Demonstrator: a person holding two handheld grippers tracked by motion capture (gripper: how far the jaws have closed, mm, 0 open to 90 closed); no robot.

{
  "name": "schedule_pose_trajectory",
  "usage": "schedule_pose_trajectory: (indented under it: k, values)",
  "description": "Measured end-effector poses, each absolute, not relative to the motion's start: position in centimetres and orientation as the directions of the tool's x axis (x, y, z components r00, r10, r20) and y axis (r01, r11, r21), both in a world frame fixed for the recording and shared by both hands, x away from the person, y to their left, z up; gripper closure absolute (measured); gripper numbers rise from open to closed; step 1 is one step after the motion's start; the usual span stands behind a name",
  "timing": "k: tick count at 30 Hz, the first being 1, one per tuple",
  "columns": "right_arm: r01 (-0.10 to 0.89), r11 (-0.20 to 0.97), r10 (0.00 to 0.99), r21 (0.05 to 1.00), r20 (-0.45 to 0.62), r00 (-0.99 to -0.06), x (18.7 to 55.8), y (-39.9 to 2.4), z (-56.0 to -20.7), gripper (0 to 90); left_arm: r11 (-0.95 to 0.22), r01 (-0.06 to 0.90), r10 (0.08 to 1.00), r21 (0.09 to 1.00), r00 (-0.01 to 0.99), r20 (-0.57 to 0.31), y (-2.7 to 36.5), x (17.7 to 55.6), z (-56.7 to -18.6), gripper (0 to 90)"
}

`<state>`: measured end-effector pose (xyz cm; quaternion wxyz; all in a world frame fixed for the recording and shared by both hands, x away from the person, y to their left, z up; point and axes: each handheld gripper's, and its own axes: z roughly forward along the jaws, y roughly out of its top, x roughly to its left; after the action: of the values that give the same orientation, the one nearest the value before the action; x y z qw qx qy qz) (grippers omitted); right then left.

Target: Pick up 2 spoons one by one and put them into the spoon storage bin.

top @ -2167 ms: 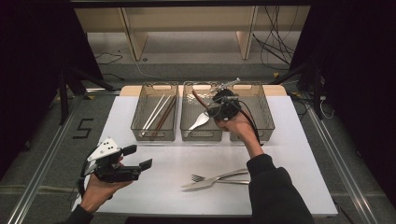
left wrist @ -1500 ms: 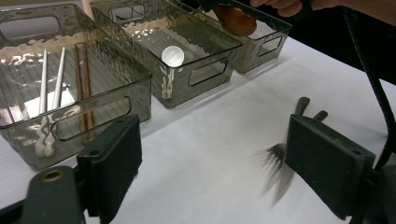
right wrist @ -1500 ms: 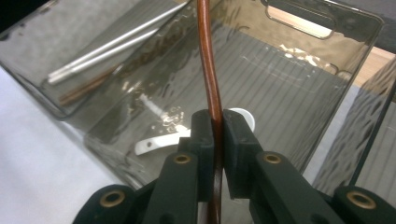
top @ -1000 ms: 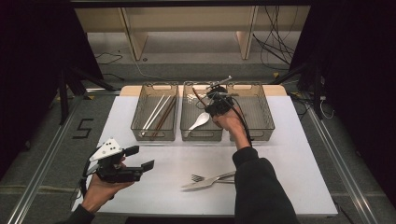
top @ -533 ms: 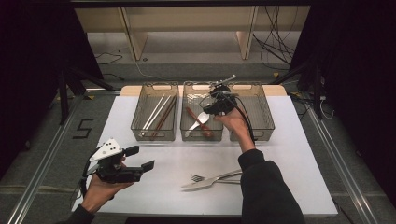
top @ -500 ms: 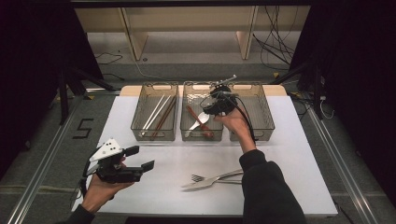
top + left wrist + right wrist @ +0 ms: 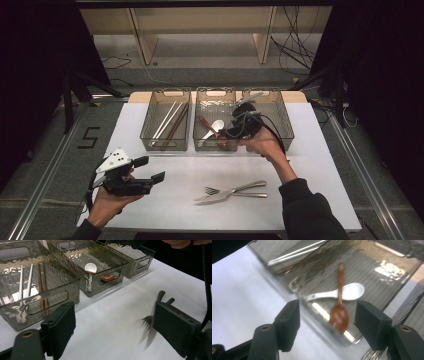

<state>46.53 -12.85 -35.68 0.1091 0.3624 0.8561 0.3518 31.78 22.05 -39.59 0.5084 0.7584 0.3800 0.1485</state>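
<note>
My right gripper (image 7: 227, 135) hovers over the front right corner of the middle bin (image 7: 216, 91). Its jaws have just been opening and hold nothing. Below them a brown spoon (image 7: 339, 315) lies loose on the bin floor, crossing a white spoon (image 7: 352, 291). From above, the brown spoon (image 7: 207, 125) and the white spoon (image 7: 216, 125) lie side by side. My left gripper (image 7: 152, 169) rests open at the front left with nothing between its fingers. A fork (image 7: 225, 191) and a knife (image 7: 215, 198) lie crossed on the white table, in front of my left gripper (image 7: 115, 327).
The left bin (image 7: 172, 91) holds white chopsticks (image 7: 25, 285) and brown chopsticks (image 7: 42, 282). The right bin (image 7: 272, 107) stands beside the right hand. A cable trails from the right gripper across that bin. Dark floor surrounds the table.
The right gripper has pulled back toward the front of the middle bin, risen a little and opened. The brown spoon now lies in the bin. The left hand has stayed still.
</note>
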Motion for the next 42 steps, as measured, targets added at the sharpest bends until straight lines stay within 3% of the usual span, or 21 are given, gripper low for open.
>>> schedule_pose_trajectory:
  k: [20, 31, 42]
  values:
    - [0.527, 0.58, 0.634, 0.621, 0.062, -0.771, 41.8, -14.8, -38.8, 34.0, -0.197, 0.419, 0.727, 0.886, 0.669, -0.154, 22.2, 31.7, -39.5, 17.7]
    - [0.552, 0.567, 0.678, 0.611, 0.034, -0.734, 40.4, -16.5, -40.4, 46.7, -0.199, 0.416, 0.727, 0.887, 0.67, -0.151, 22.1, 31.7, -39.5, 17.7]
    - [0.576, 0.567, 0.695, 0.589, 0.034, -0.719, 39.6, -17.9, -42.0, 70.1, -0.196, 0.414, 0.729, 0.889, 0.668, -0.151, 22.1, 31.6, -39.4, 17.7]
